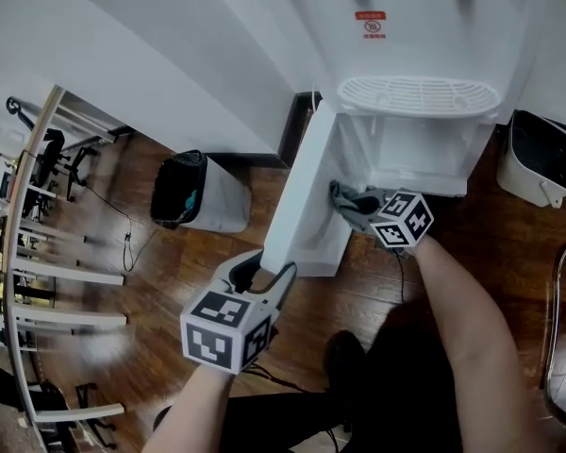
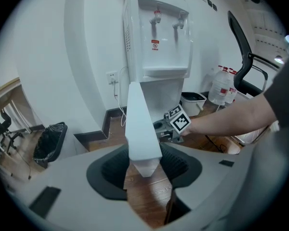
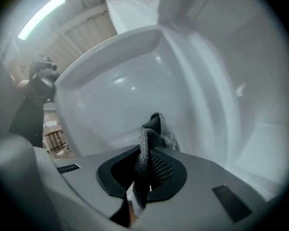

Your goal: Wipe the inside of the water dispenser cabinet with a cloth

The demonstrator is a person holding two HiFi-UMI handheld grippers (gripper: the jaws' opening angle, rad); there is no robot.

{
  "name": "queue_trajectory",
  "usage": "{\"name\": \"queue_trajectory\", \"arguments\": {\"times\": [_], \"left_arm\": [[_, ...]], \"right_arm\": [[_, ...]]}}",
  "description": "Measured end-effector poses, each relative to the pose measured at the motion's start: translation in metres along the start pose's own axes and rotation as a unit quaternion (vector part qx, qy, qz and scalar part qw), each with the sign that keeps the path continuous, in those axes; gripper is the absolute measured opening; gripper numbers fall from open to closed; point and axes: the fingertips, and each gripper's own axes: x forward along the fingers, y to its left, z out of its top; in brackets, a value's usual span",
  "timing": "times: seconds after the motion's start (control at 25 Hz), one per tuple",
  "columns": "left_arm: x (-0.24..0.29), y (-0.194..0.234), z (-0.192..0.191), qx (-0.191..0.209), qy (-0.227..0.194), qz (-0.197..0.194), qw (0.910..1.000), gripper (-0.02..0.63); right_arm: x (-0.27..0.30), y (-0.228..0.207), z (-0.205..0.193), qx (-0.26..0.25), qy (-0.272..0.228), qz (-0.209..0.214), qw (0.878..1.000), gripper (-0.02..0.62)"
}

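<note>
Only the right gripper view shows the right gripper (image 3: 139,182) pinched tight on the grey cloth (image 3: 151,138), right at the white inner wall of the water dispenser cabinet (image 3: 115,95) (lower left corner of the opening, per the head view). The left gripper (image 2: 144,170) grips wide on the open door (image 2: 139,124) at its edge.

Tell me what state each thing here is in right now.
Cabinet door, swung open.
Left gripper, clamped on the door's bottom edge.
Cloth, bunched up, pinched at one end.
Right gripper, shut on the cloth.
Waste bin, lined with a dark bag.
</note>
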Motion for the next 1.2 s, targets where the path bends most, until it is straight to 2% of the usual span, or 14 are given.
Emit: {"name": "queue_trajectory", "arguments": {"times": [0.12,0.28,0.36,0.4,0.48,0.56,0.64,0.72,0.84,0.96,1.04,1.08,1.12,1.2], "left_arm": [[0.001,0.0,0.0,0.001,0.002,0.003,1.0,0.221],[0.0,-0.002,-0.001,0.004,0.003,0.007,1.0,0.224],[0.0,-0.003,-0.001,0.005,0.005,0.008,0.9999,0.227],[0.0,-0.004,-0.001,0.005,0.006,0.008,0.9999,0.227],[0.001,-0.004,0.0,0.007,0.012,0.006,0.9999,0.229],[0.002,-0.002,0.0,0.01,0.016,0.003,0.9998,0.23],[0.002,-0.002,0.001,0.013,0.016,-0.001,0.9998,0.23],[0.002,-0.003,0.001,0.016,0.013,-0.007,0.9998,0.23],[0.002,-0.003,0.0,0.018,0.009,-0.017,0.9996,0.232],[0.003,-0.001,-0.001,0.02,0.006,-0.024,0.9995,0.233],[0.004,0.001,-0.001,0.02,0.006,-0.027,0.9994,0.233],[0.004,0.002,-0.001,0.021,0.006,-0.028,0.9994,0.233],[0.005,0.004,-0.001,0.021,0.006,-0.028,0.9994,0.233],[0.005,0.006,-0.002,0.023,0.006,-0.027,0.9993,0.233]], "right_arm": [[0.002,0.065,-0.018,-0.035,0.026,0.108,0.993,0.031],[-0.013,0.139,-0.04,-0.044,0.054,0.235,0.969,0.031],[-0.015,0.166,-0.054,-0.058,0.077,0.276,0.956,0.031],[-0.013,0.172,-0.061,-0.075,0.09,0.276,0.954,0.03],[-0.001,0.159,-0.069,-0.108,0.104,0.234,0.96,0.029],[0.011,0.122,-0.065,-0.108,0.095,0.157,0.977,0.029],[0.017,0.068,-0.05,-0.067,0.064,0.059,0.994,0.029],[0.01,0.013,-0.031,0.002,0.019,-0.033,0.999,0.029],[-0.011,-0.056,-0.008,0.084,-0.042,-0.148,0.985,0.029],[-0.025,-0.103,-0.002,0.128,-0.067,-0.226,0.963,0.029],[-0.025,-0.114,-0.005,0.139,-0.062,-0.239,0.959,0.029],[-0.02,-0.111,-0.007,0.135,-0.052,-0.226,0.963,0.029],[-0.012,-0.101,-0.009,0.122,-0.036,-0.2,0.972,0.029],[0.008,-0.064,-0.019,0.078,0.007,-0.115,0.99,0.029]]}}
